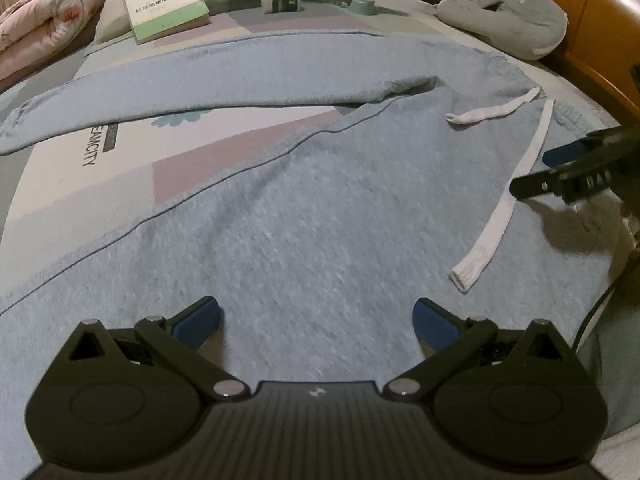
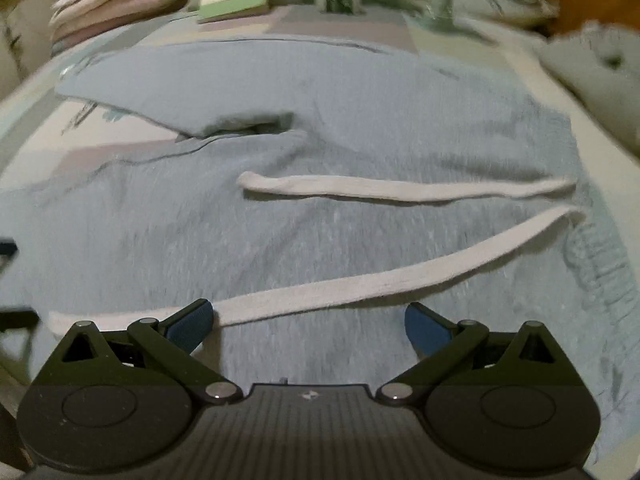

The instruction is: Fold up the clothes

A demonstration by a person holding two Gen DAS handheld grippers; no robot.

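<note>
Patchwork bed sheet [image 1: 120, 148] | fleecy blue sweatpants [image 1: 300, 208] spread flat, white flat drawstrings [image 2: 400, 280] | left gripper [image 1: 318, 316] released | right gripper [image 2: 308, 320] released

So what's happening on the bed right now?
A person holds a gripper in each hand over light blue sweatpants spread flat on the bed, legs apart. The left gripper and right gripper are both open and hold nothing. The white drawstring lies loose across the fabric. No fold has been made yet.
</note>
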